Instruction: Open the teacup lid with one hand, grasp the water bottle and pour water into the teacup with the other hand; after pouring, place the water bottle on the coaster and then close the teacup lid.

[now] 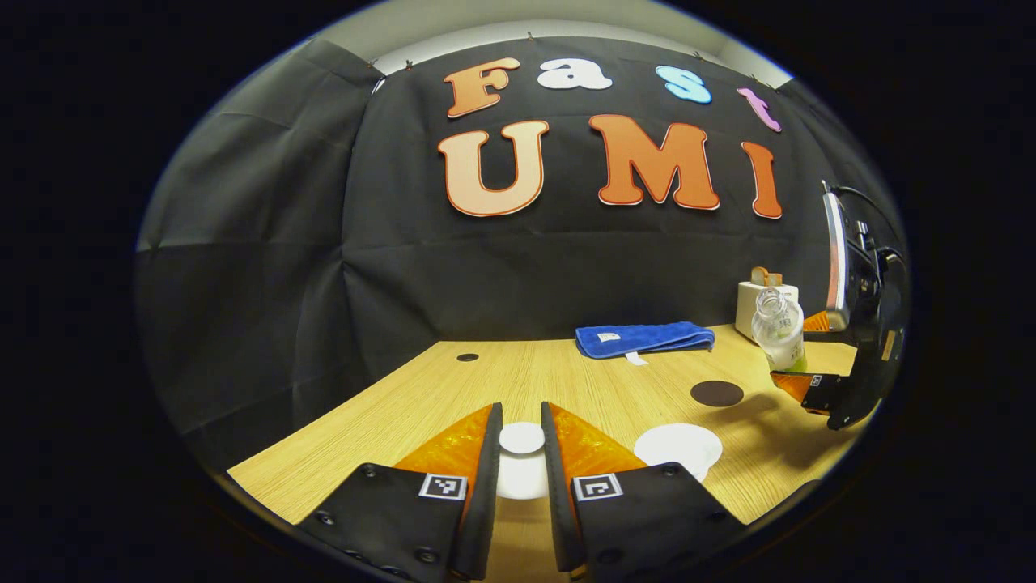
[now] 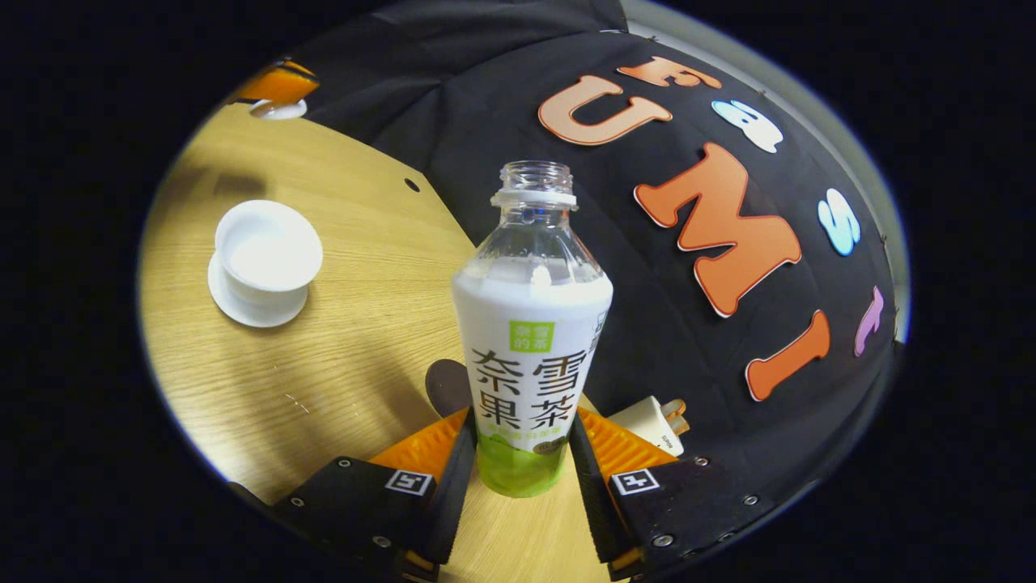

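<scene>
Left tongs (image 1: 522, 453) pinch the round white teacup lid (image 1: 521, 438), seemingly lifted off the open white teacup (image 2: 268, 253); right tongs (image 2: 522, 461) clamp the uncapped clear plastic water bottle (image 2: 530, 340) above the wooden desk (image 2: 340, 340).

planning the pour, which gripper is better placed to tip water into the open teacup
Right. The right gripper is shut on the uncapped water bottle, lifted off the table, with the open teacup nearby. The left gripper holds the lid.
</scene>
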### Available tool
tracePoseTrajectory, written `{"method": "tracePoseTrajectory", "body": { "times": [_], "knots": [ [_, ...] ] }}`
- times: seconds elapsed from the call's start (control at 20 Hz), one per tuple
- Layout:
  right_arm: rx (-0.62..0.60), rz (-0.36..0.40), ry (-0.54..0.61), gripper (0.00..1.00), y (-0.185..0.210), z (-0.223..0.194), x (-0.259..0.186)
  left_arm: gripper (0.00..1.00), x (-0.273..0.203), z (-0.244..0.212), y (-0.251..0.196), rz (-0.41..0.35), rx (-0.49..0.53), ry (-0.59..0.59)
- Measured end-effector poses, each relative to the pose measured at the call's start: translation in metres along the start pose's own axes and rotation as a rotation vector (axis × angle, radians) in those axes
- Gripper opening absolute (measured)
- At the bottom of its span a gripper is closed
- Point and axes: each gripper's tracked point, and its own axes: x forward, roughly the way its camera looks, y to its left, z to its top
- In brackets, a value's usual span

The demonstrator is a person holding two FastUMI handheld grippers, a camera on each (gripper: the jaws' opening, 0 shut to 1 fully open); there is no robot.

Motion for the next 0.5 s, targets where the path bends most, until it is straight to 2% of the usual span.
{"method": "tracePoseTrajectory", "body": {
  "times": [0.5],
  "knots": [
    [-0.288, -0.041, -0.058, 0.66, 0.007, 0.007, 0.003, 0.32, -0.004, -0.009, 0.011, 0.014, 0.014, 0.016]
  ]
}}
